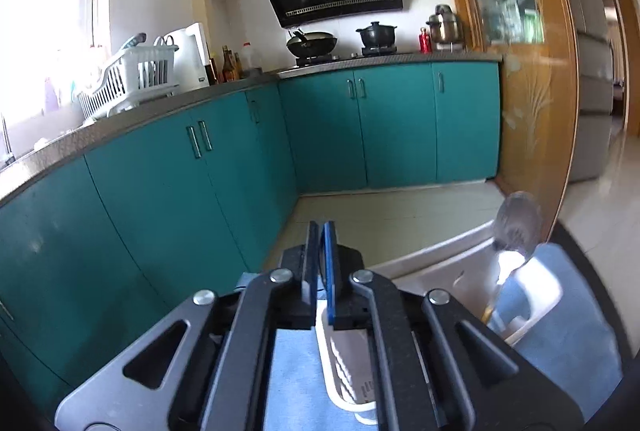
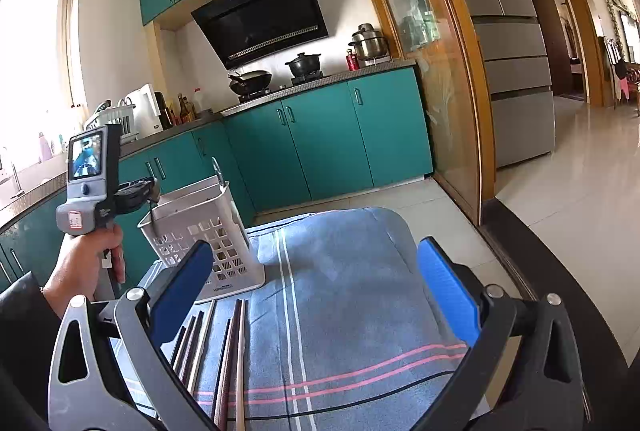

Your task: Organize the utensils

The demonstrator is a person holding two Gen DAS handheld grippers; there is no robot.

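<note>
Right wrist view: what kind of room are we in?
A home kitchen, most likely: a black range hood above a dark wok on the gas hob, teal cabinets under the counter, and a tall grey fridge by the doorway.

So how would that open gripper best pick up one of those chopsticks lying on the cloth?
Probably from straight above, the right gripper closing across a chopstick's thin shaft near mid-length. The chopsticks lie flat on the blue cloth, close together and side by side, so the outermost one gives the fingers the most room.

white caddy [image 2: 208, 231], chopsticks [image 2: 228, 359], blue towel [image 2: 352, 295]
</note>
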